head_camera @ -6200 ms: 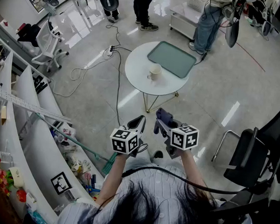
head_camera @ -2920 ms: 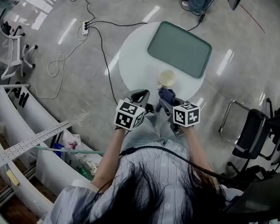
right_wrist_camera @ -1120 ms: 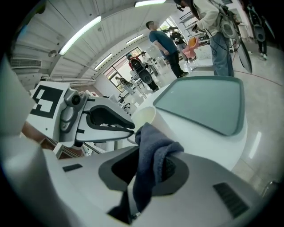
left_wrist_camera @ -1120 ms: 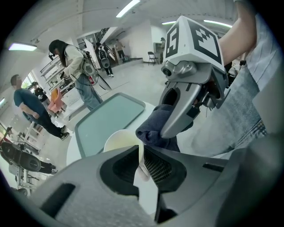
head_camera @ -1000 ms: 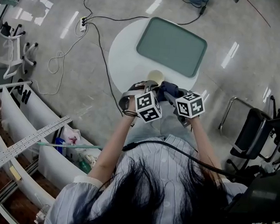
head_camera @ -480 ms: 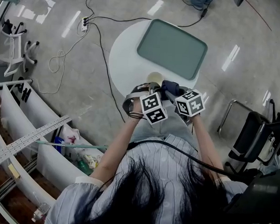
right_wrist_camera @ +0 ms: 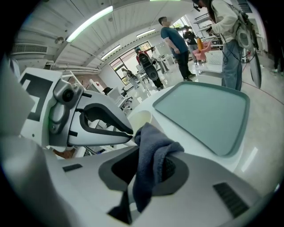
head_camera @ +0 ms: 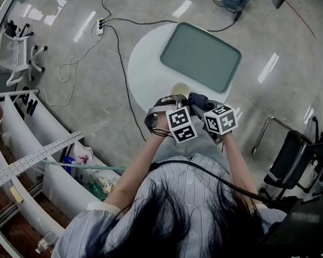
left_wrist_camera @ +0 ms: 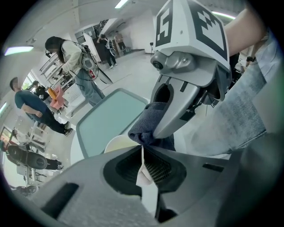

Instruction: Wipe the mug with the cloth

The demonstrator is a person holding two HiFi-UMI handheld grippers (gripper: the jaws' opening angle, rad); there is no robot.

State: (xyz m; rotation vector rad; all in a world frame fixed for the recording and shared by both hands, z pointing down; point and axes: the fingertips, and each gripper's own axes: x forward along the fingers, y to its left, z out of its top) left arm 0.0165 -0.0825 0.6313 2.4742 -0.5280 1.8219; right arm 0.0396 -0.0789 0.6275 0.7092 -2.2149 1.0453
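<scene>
Left gripper [left_wrist_camera: 143,155]: jaws drawn together on a thin white piece, edge-on. It looks like the handle of the mug [left_wrist_camera: 114,144], though the piece is too narrow to be sure. The mug's cream rim sits just ahead of the jaw tips and slightly left of them. The mug is upright.

Right gripper [right_wrist_camera: 148,166]: jaws clamped on the cloth [right_wrist_camera: 153,150], which is dark blue and bunched. One fold rises past the jaw tips and a tail hangs back toward the gripper body. The mug is straight ahead of this gripper, just past the cloth's leading fold. The fold overlaps the rim in this view, but I cannot tell whether they touch.

The two grippers are close together and angled toward each other. The right one comes in from the left gripper's right, and its cloth hangs right above the left jaw tips.

Surface [head_camera: 146,69]: round and white. The mug is at its near edge, just ahead of both grippers. The green tray [head_camera: 201,57] lies beyond the mug and apart from it.

Several people stand on the floor well beyond the surface.
</scene>
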